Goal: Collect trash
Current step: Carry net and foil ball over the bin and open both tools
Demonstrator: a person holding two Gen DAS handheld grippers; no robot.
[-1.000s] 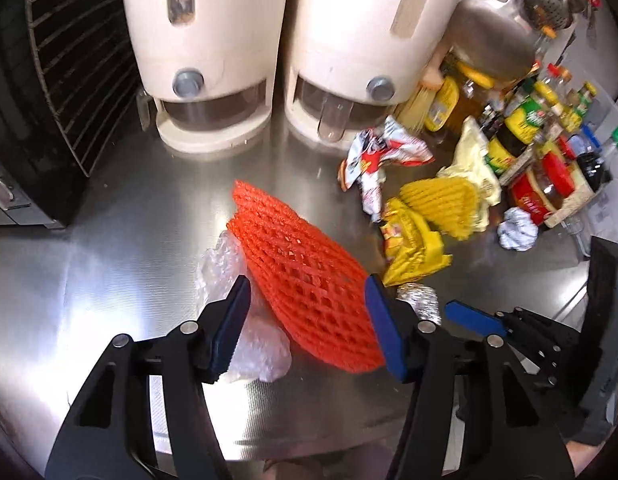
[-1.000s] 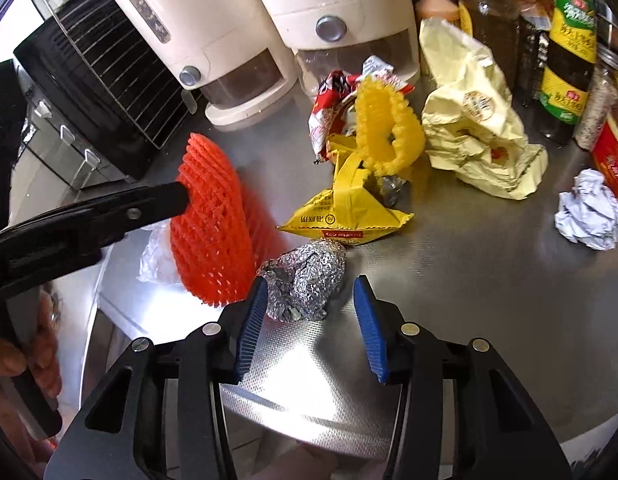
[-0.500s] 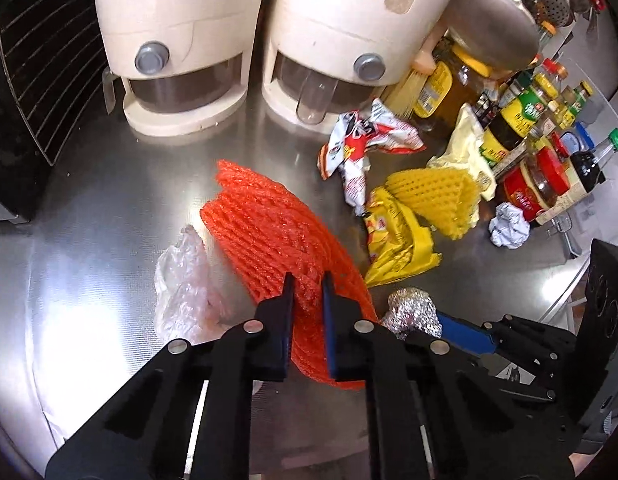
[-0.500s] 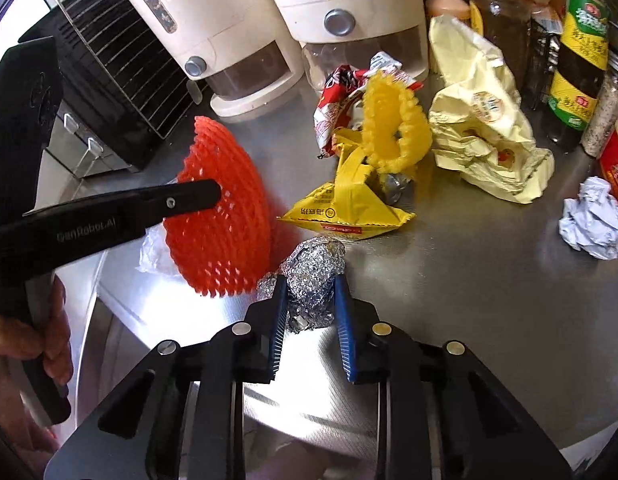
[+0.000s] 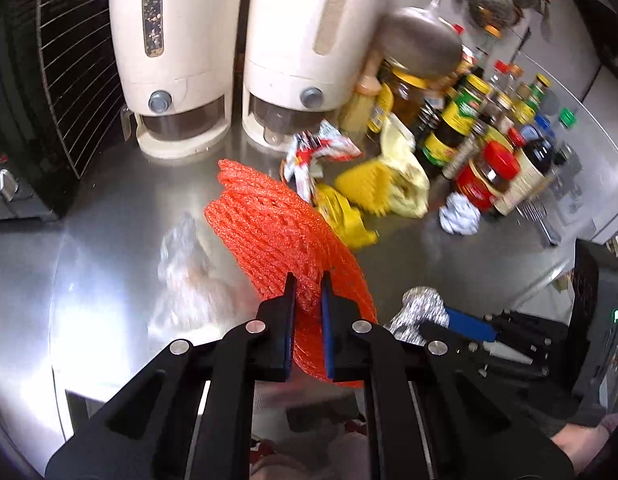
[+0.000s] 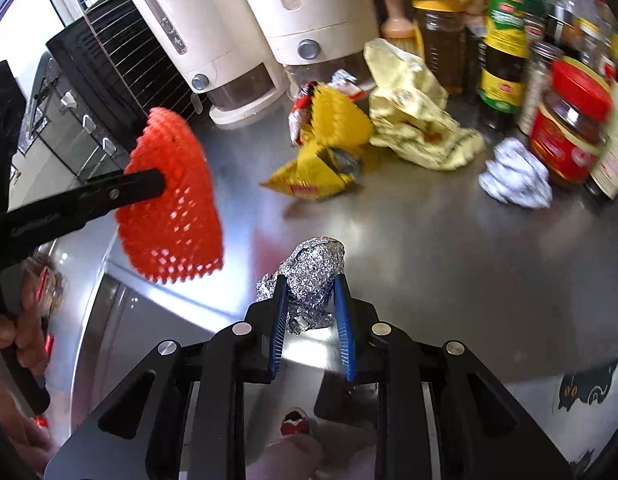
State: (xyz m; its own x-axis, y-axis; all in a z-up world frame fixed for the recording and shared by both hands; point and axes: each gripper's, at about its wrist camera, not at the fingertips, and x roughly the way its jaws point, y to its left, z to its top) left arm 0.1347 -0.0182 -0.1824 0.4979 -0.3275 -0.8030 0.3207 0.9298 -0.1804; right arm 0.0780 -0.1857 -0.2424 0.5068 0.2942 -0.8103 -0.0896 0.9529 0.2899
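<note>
Two pieces of trash are already in the claws, and the coming move turns on how each hangs from its grip. Larger is the orange foam net [image 5: 277,236], a flat mesh fan whose long axis runs away from the left gripper [image 5: 307,312] toward the back of the worktop [image 6: 449,248]; the jaws have just been closing and now pinch its near edge, so most of it stands out beyond the fingertips. From the right wrist it appears clear of the steel over the worktop's left front edge, mesh holes open and the outline little bent. I judge it light and floppy, likely to swing when carried.

Smaller is the crumpled foil ball [image 6: 313,272], silver and creased, clenched between the blue pads of the right gripper [image 6: 311,312], whose jaws have also just been closing. It sits near the worktop's front edge, just right of the net, and I cannot tell whether it is off the steel.

Further back, still loose, lie a pale yellow bag [image 6: 421,120], a yellow foam net [image 6: 337,120], a yellow wrapper [image 6: 309,176] and a white paper wad [image 6: 517,176].
</note>
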